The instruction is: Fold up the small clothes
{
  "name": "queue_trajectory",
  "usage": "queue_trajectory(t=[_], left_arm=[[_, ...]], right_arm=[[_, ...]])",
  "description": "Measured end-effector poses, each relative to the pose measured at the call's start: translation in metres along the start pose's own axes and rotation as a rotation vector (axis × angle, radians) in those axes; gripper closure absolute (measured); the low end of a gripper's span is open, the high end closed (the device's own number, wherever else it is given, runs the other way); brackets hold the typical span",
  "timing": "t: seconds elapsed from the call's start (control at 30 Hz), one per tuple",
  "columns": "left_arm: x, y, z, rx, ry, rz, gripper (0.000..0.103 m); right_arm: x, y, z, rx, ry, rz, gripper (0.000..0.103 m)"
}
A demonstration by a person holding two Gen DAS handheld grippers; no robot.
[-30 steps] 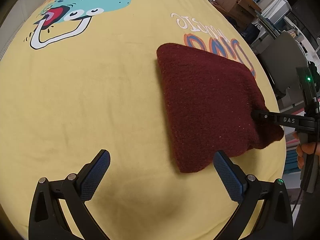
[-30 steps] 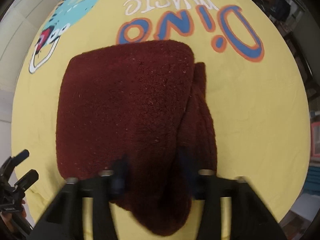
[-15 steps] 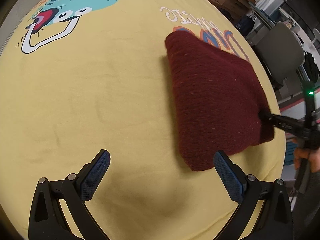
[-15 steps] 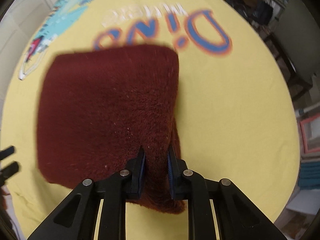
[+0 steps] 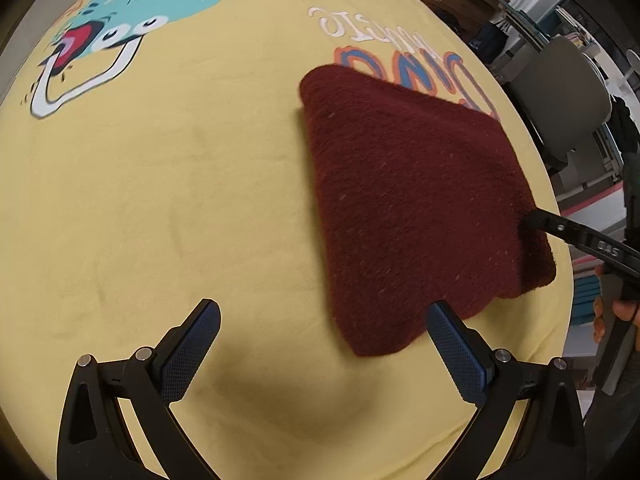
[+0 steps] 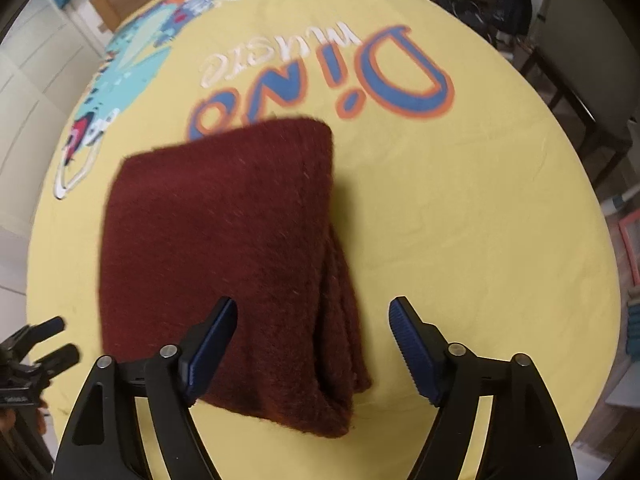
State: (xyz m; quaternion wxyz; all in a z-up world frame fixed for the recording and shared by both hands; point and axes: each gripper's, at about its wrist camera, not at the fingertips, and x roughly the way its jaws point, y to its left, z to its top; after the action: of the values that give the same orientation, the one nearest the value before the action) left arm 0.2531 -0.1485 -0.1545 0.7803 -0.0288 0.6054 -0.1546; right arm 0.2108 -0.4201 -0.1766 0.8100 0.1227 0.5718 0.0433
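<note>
A dark red fuzzy garment (image 5: 416, 208) lies folded into a thick rectangle on the yellow printed sheet (image 5: 168, 184). It also shows in the right wrist view (image 6: 224, 248), with its stacked layer edges on the right side. My left gripper (image 5: 324, 344) is open and empty, just short of the garment's near corner. My right gripper (image 6: 312, 332) is open, its jaws astride the garment's near edge without pinching it. One right finger (image 5: 560, 228) shows at the garment's far right edge in the left wrist view.
The sheet carries a teal dinosaur print (image 5: 132, 12) and "Dino music" lettering (image 6: 332, 76). A grey chair (image 5: 560, 92) and shelves stand beyond the right edge. A dark chair (image 6: 580, 56) stands off the sheet's far right.
My right gripper was shut on the garment's edge half a second ago and has now opened and let it go. The left gripper stayed open and shifted little.
</note>
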Motion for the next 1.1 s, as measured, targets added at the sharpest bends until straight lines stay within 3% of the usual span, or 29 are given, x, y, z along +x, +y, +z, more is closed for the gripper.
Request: queue_trajectory(t=[0.03, 0.1, 0.23, 0.33, 0.47, 0.63, 0.83, 0.97, 1.1], left_arm=[[0.0, -0.002, 0.005, 0.001, -0.006, -0.002, 0.001], [0.003, -0.005, 0.016, -0.01, -0.012, -0.019, 0.001], [0.015, -0.016, 0.039, -0.03, -0.019, -0.044, 0.001], [0.032, -0.024, 0.048, -0.024, 0.002, -0.013, 0.001], [0.058, -0.031, 0.055, -0.014, 0.044, 0.004, 0.001], [0.08, -0.024, 0.047, -0.076, 0.077, -0.007, 0.001], [0.09, -0.021, 0.036, -0.065, 0.063, 0.008, 0.0], [0.092, -0.024, 0.034, -0.037, 0.054, 0.0, 0.0], [0.097, -0.02, 0.034, -0.059, 0.07, -0.047, 0.004]], right_arm=[[-0.003, 0.004, 0.001, -0.013, -0.004, 0.013, 0.016], [-0.003, 0.011, 0.002, -0.042, -0.002, 0.026, 0.001], [0.01, 0.02, 0.002, -0.09, 0.01, 0.032, 0.0], [0.029, 0.017, 0.003, -0.097, 0.034, 0.003, 0.0], [0.053, 0.007, -0.001, -0.064, 0.08, 0.036, 0.0], [0.074, -0.006, -0.009, -0.044, 0.089, 0.089, 0.0], [0.092, -0.017, -0.013, 0.008, 0.133, 0.145, 0.001], [0.098, -0.021, -0.014, 0.054, 0.161, 0.178, 0.004], [0.093, -0.018, -0.014, 0.05, 0.151, 0.218, 0.023]])
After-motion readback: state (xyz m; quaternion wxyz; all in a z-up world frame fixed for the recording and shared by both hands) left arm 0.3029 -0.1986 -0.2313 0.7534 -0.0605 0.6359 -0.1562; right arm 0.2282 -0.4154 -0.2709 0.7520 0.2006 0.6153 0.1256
